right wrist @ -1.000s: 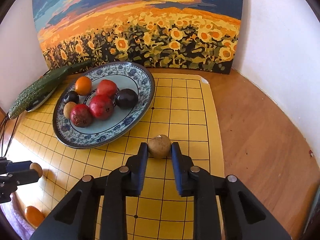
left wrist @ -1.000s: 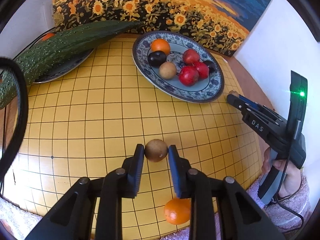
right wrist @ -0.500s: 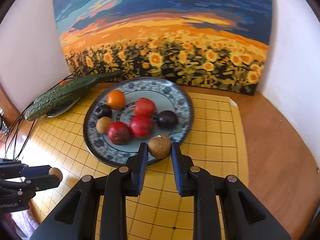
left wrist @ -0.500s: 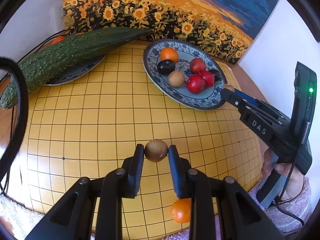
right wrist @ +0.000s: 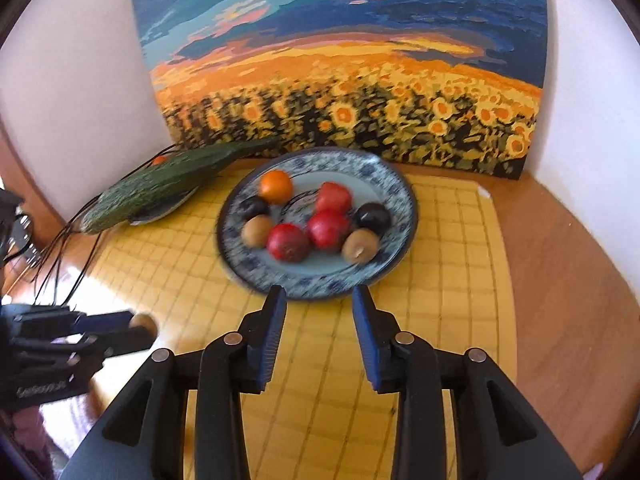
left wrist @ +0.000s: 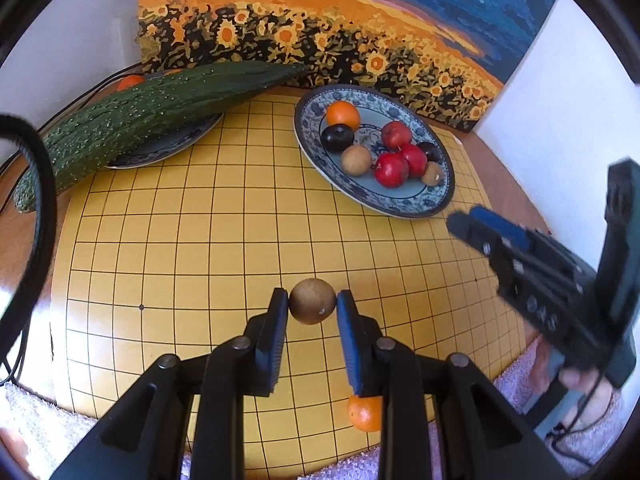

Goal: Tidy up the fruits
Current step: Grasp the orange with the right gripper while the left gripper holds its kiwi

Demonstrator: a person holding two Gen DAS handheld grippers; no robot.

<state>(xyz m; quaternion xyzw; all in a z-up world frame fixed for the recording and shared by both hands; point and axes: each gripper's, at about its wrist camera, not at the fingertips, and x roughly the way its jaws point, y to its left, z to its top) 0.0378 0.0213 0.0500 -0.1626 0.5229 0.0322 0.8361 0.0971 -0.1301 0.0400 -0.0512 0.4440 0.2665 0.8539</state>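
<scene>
A: What has the left claw (left wrist: 312,307) got?

B: Its two ribbed blue pads are clamped on a small round brown fruit (left wrist: 312,301), matte and smooth, with one pale speck low on its side. It hangs over the yellow board (left wrist: 200,240), a glossy sheet ruled with thin black lines into squares.

A: And the right claw (right wrist: 319,300)?

B: Its jaws are parting, and nothing sits between them. The tips stand at the plate's near rim, about six o'clock on it.

A: Describe the plate (right wrist: 396,196)

B: Round, shallow, glazed, with a blue-and-white patterned rim and a pale blue well. In the right view, going by the plate's own face: an orange (right wrist: 275,187) at eleven o'clock, a dark plum (right wrist: 254,208) at nine, a brown fruit at eight, three shiny red fruits (right wrist: 329,228) around the centre, a second plum at three, and another brown fruit (right wrist: 360,245) at four, with a pale patch on it. That view is smeared, so finer texture is lost.

A: Anything loose on the board?

B: One orange (left wrist: 365,413) with pebbled skin, at six o'clock in the left view, half hidden under the right finger.

A: What is the long green thing?

B: A cucumber (left wrist: 152,112), dark, tapered and covered in small pale bumps, lying across a second plate at ten o'clock. A sunflower painting (left wrist: 320,40) in blocky patches leans on the white wall behind
</scene>
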